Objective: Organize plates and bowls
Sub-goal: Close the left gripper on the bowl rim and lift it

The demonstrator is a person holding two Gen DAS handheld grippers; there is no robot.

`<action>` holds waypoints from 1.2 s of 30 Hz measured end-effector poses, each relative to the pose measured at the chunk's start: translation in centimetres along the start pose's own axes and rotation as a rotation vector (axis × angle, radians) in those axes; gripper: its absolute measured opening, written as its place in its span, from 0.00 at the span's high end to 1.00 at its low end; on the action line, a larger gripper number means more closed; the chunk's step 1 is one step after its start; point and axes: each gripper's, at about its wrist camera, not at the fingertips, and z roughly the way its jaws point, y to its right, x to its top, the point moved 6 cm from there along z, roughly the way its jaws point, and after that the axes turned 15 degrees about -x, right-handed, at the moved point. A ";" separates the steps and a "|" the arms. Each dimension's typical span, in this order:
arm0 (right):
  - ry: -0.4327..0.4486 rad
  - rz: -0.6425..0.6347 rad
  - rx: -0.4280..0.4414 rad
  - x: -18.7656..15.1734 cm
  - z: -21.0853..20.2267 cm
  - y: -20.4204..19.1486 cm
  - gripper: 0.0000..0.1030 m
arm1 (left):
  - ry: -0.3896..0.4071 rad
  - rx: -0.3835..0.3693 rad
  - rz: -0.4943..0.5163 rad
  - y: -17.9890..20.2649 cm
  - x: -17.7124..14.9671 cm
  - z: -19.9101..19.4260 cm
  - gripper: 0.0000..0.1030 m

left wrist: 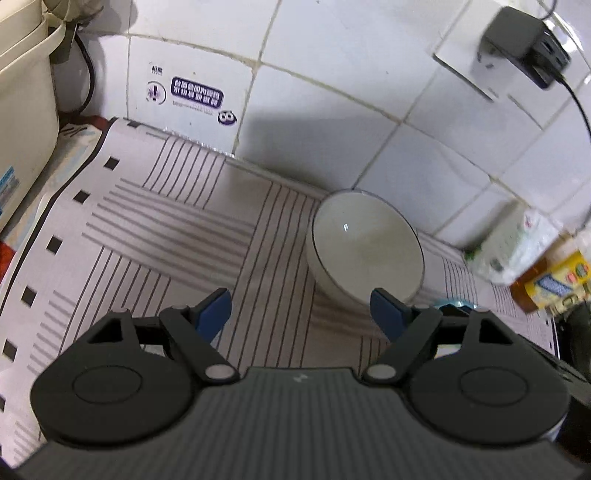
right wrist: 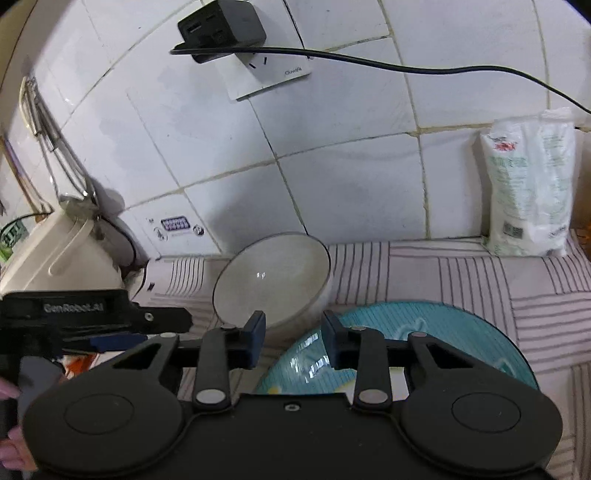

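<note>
A white bowl (left wrist: 365, 247) with a thin dark rim stands empty on the striped cloth near the tiled wall; it also shows in the right wrist view (right wrist: 273, 280). A teal patterned plate (right wrist: 436, 343) lies flat to the bowl's right, just under my right gripper (right wrist: 293, 341), which is open and empty, its fingers above the plate's left edge. My left gripper (left wrist: 301, 315) is open wide and empty, just short of the bowl, its right fingertip (left wrist: 386, 308) close to the bowl's near wall. The left gripper's body (right wrist: 92, 317) shows at the left of the right wrist view.
A cream appliance (right wrist: 59, 254) stands at the left against the wall. A white plastic bag (right wrist: 528, 184) leans on the wall at right. A black charger (right wrist: 221, 26) with a cable hangs from a wall socket. A bottle with a yellow label (left wrist: 550, 284) stands at right.
</note>
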 end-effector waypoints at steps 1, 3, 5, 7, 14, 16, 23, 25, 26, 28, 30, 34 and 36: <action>0.004 0.006 -0.002 0.3 0.3 -0.1 0.63 | 0.008 0.003 0.004 0.0 0.2 0.3 0.21; 0.003 0.008 -0.016 0.8 1.1 -0.3 0.63 | 0.018 0.010 0.013 -0.2 0.6 1.2 0.22; 0.009 -0.004 -0.043 1.1 1.9 -0.5 0.63 | 0.023 0.021 0.020 -0.3 0.9 2.1 0.23; 0.005 -0.007 -0.068 1.4 2.8 -0.6 0.63 | 0.027 0.031 0.029 -0.6 1.1 3.1 0.23; -0.046 0.019 -0.092 1.4 5.1 -0.4 0.68 | 0.006 0.040 0.046 -0.8 1.4 5.5 0.36; -0.051 0.017 -0.089 1.5 5.4 -0.5 0.79 | -0.009 0.029 0.050 -0.7 1.3 5.9 0.64; -0.063 0.025 -0.091 1.4 5.9 -0.5 0.84 | -0.037 0.021 0.060 0.1 1.0 6.8 0.84; -0.064 0.028 -0.089 1.4 6.0 -0.4 0.84 | -0.029 0.027 0.066 0.2 0.8 6.7 0.85; -0.066 0.032 -0.090 1.4 6.0 -0.4 0.84 | -0.028 0.031 0.075 0.3 0.8 6.6 0.85; -0.068 0.035 -0.086 1.3 6.1 -0.3 0.85 | -0.031 0.040 0.084 0.6 0.7 6.4 0.85; -0.074 0.031 -0.087 1.3 6.0 -0.1 0.85 | -0.033 0.045 0.082 0.8 0.7 6.2 0.85; -0.057 0.038 -0.074 1.4 5.0 0.1 0.85 | -0.017 0.034 0.092 1.7 1.1 4.9 0.85; -0.050 0.040 -0.060 1.5 4.2 0.3 0.85 | -0.012 0.024 0.092 2.1 1.2 4.1 0.85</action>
